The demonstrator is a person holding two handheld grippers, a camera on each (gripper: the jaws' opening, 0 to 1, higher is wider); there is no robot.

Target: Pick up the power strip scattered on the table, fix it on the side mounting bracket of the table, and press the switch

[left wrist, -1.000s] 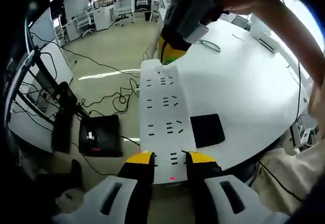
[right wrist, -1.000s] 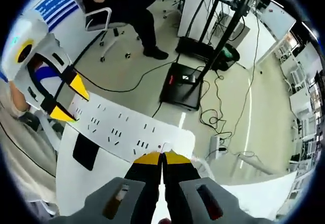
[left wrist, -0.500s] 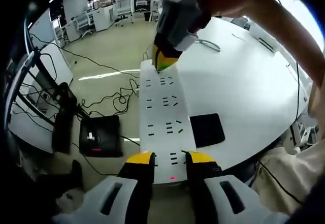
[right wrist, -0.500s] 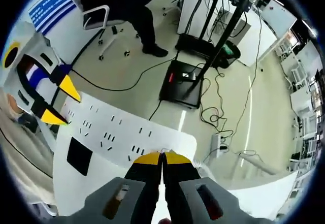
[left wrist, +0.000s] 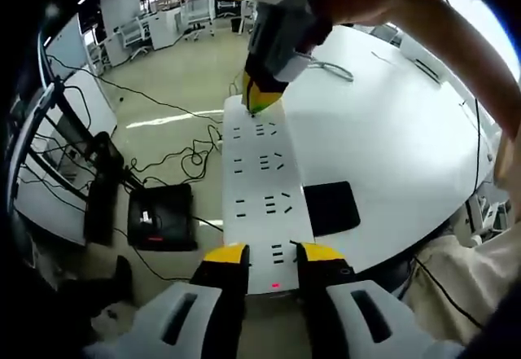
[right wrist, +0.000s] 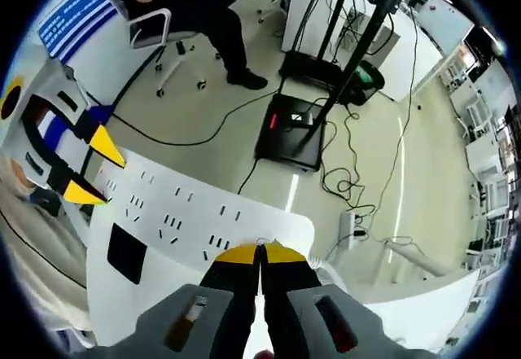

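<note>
Pressing power strip (left wrist: 262, 181) | right gripper (right wrist: 260, 250) clenched, edged inward | left gripper (left wrist: 262, 253) grasping strip

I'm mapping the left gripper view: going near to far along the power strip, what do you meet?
Left gripper → red indicator light → power strip sockets → right gripper at the far end → floor with cables.

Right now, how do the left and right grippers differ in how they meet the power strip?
The left gripper has its fingers spread and clamps the power strip across its width at the end with the red light; the right gripper has its fingers closed together and its tips pressed on the strip's far end. Seen from the left gripper view, the left gripper lies along the strip, while the right gripper comes down on it from above. Both have yellow-tipped fingers and touch the strip.
</note>
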